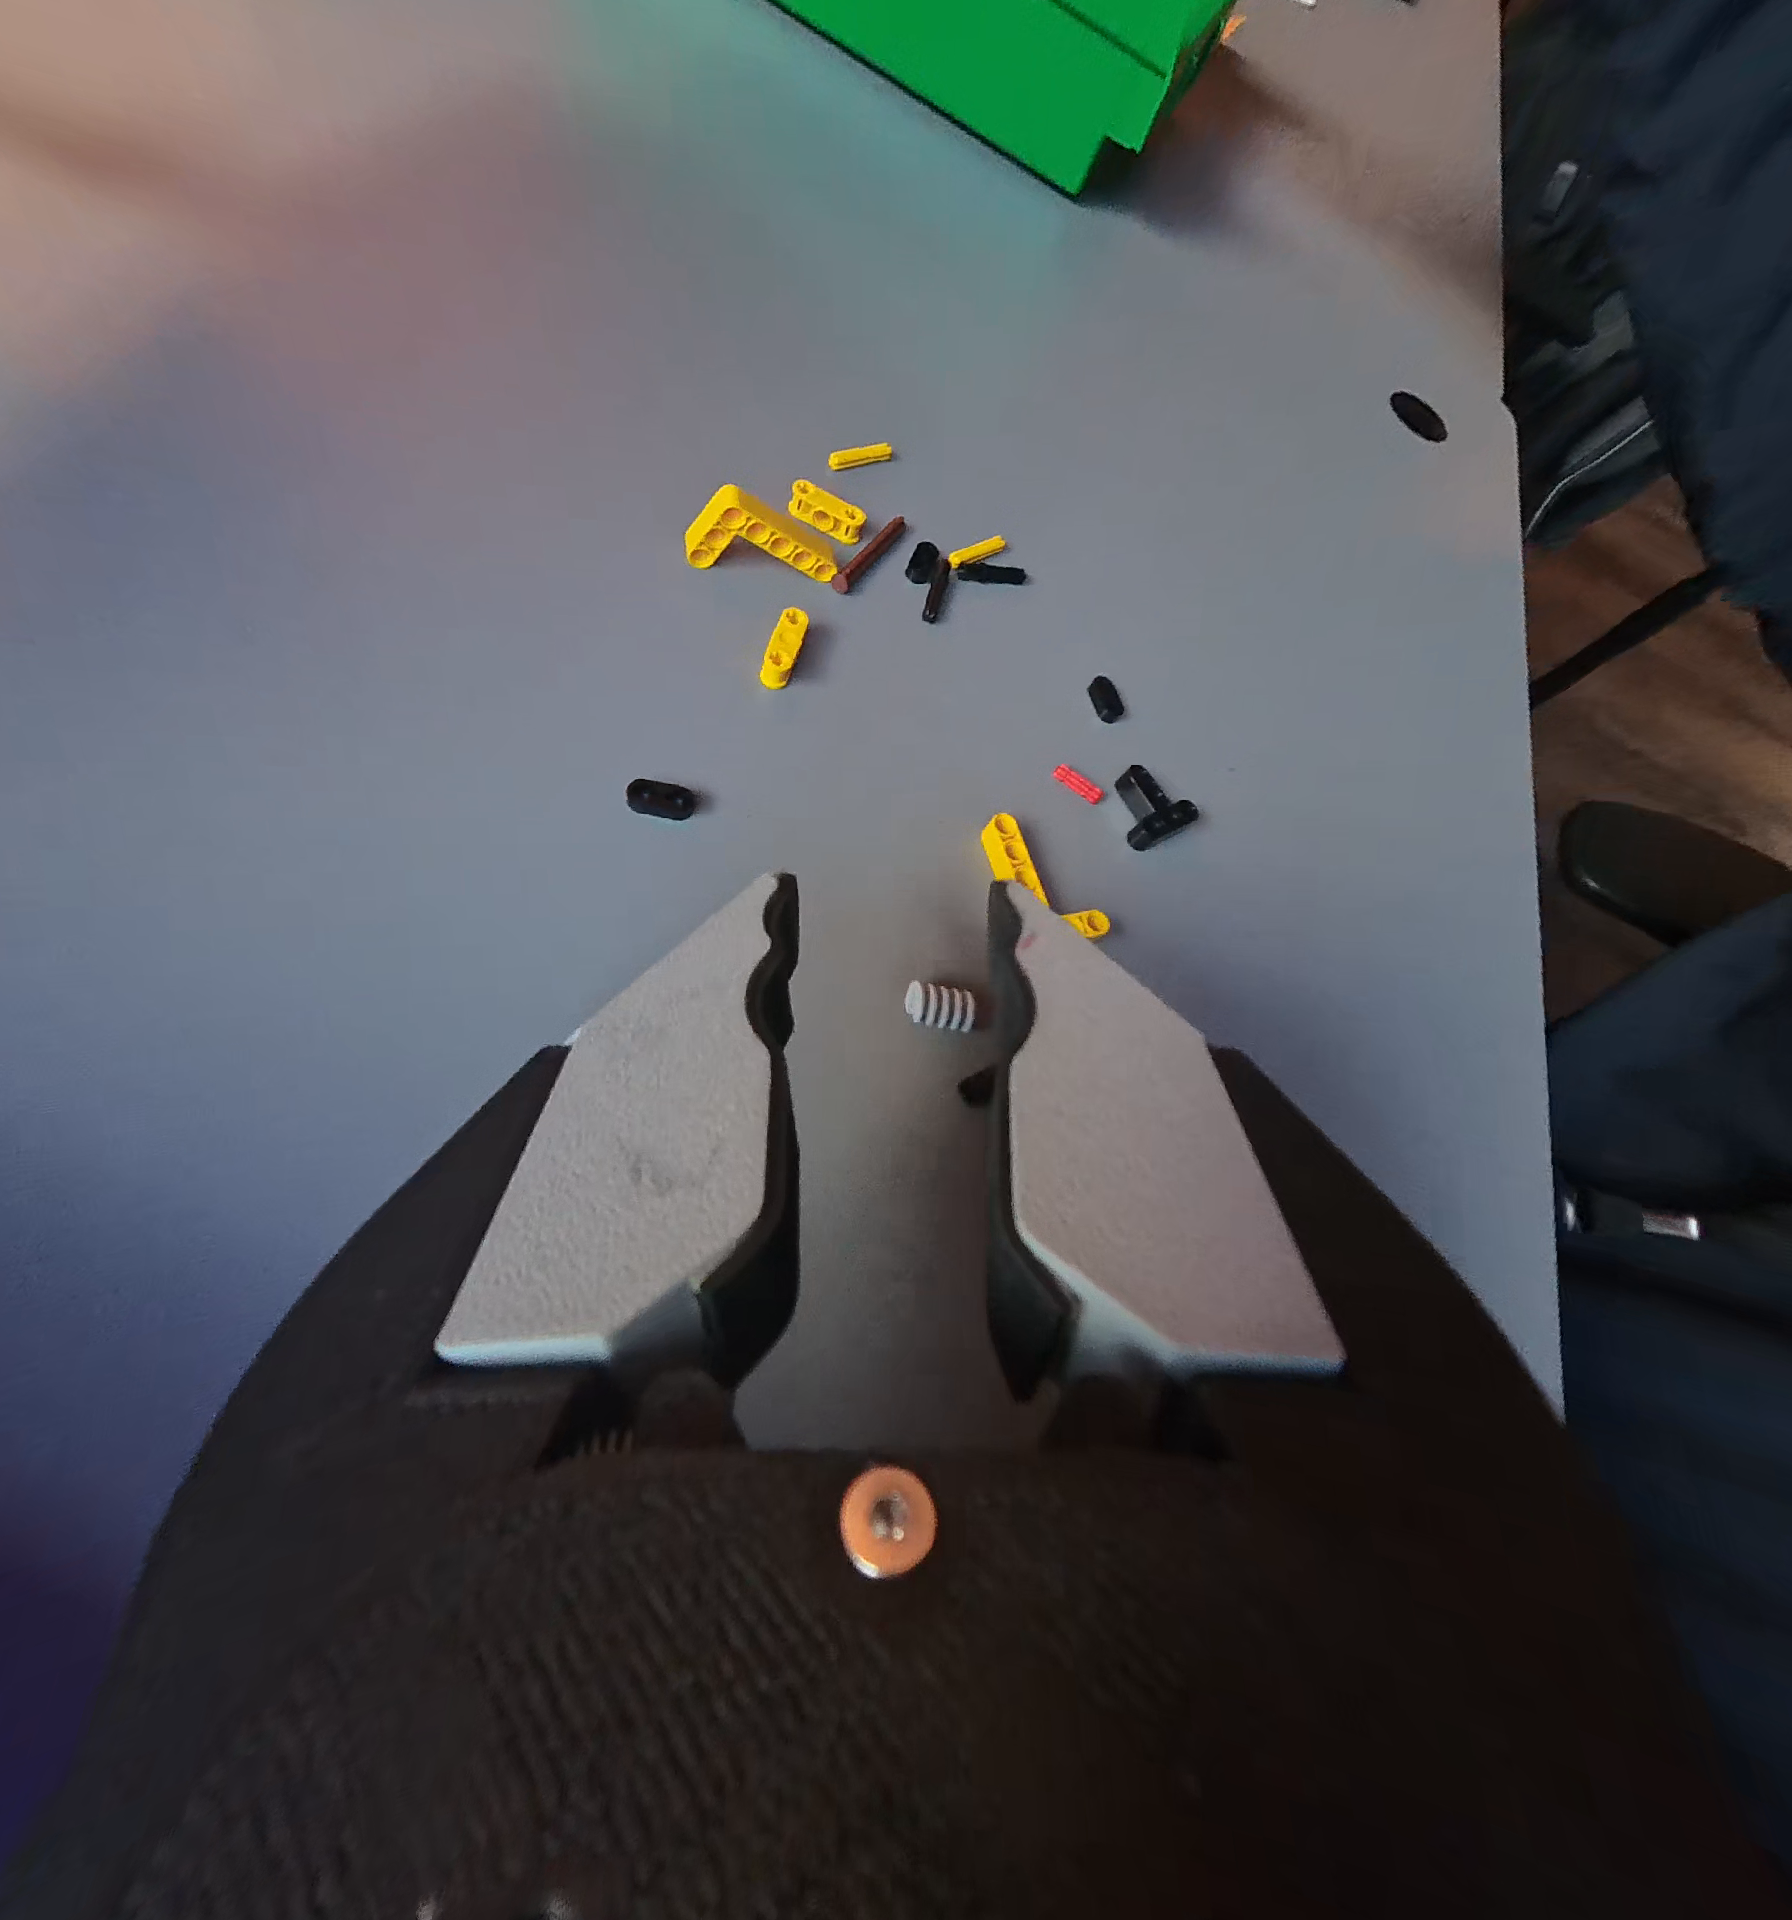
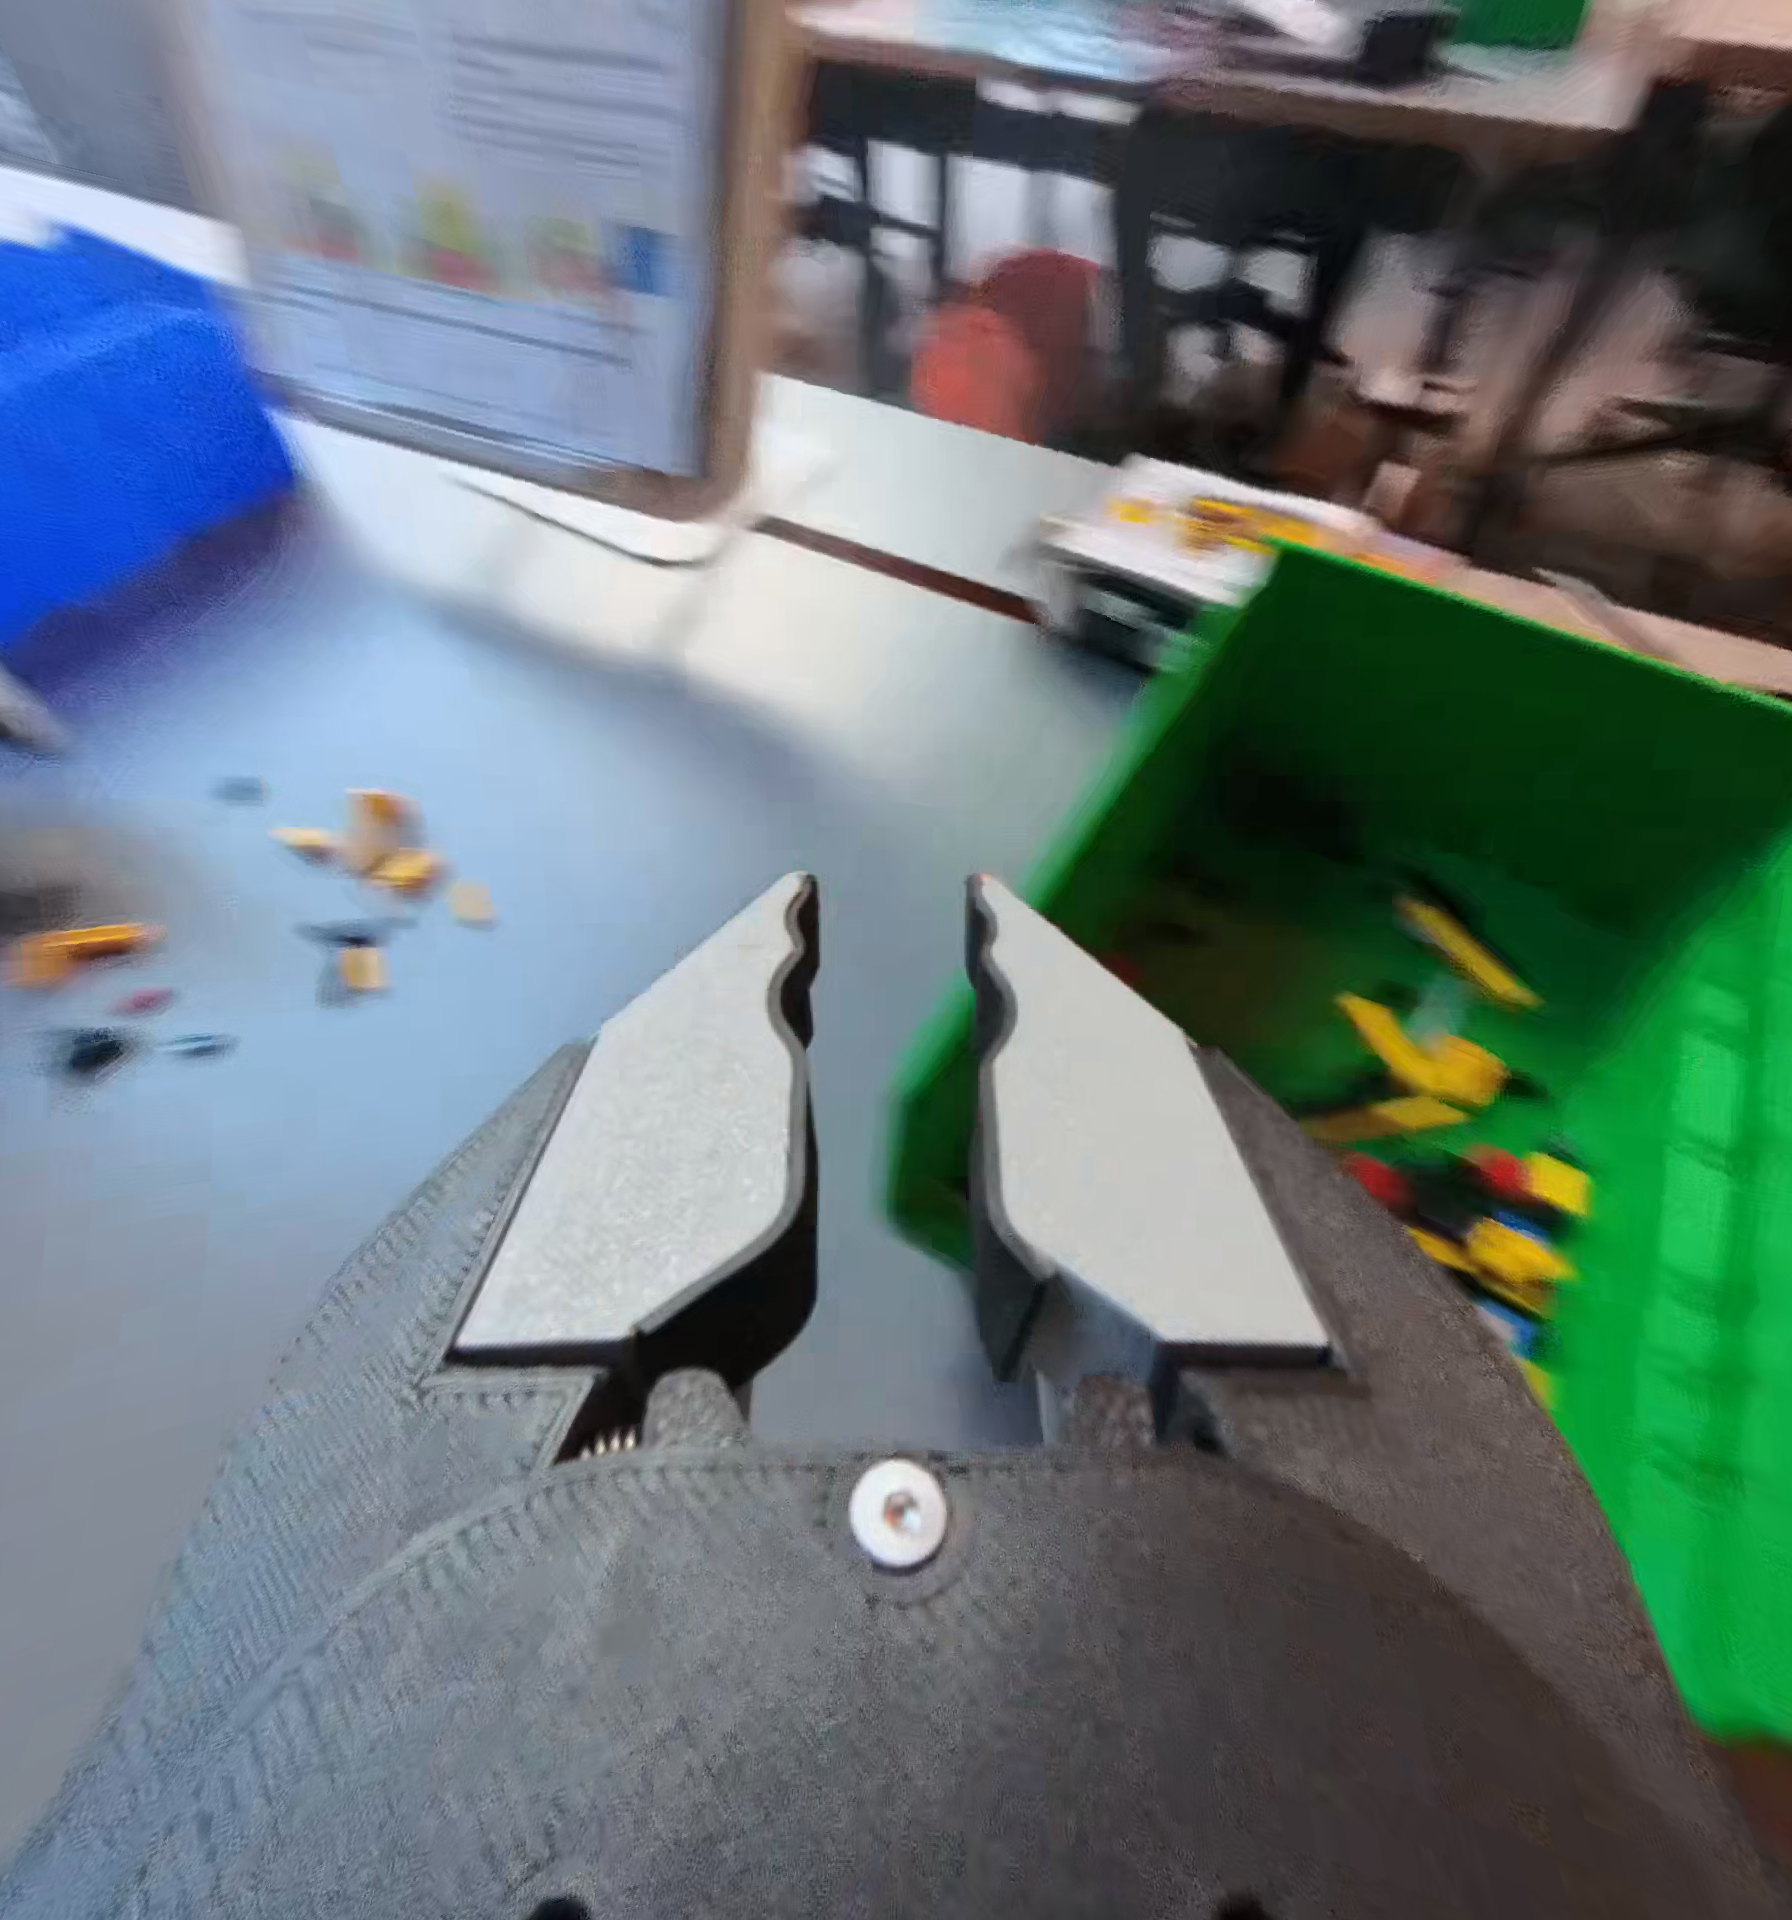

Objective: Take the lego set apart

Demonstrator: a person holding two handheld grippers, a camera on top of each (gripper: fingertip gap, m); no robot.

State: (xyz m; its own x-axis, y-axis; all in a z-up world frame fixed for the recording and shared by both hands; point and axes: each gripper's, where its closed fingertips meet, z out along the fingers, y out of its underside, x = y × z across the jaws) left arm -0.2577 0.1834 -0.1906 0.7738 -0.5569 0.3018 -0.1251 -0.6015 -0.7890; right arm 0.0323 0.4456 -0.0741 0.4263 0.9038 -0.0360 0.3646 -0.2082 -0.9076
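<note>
The left hand-held gripper (image 1: 892,894) hovers over the grey table (image 1: 352,727) with its jaws apart and nothing between them. A small light-grey ribbed lego piece (image 1: 941,1006) lies on the table below the gap, close to the right finger. Beyond the tips lie loose lego parts: a yellow L-shaped beam (image 1: 757,533), a black T-shaped piece (image 1: 1154,808), a short red axle (image 1: 1077,784). The right hand-held gripper (image 2: 892,896) is also open and empty, just beside a green bin (image 2: 1723,1299) holding mixed lego pieces (image 2: 1474,1195).
</note>
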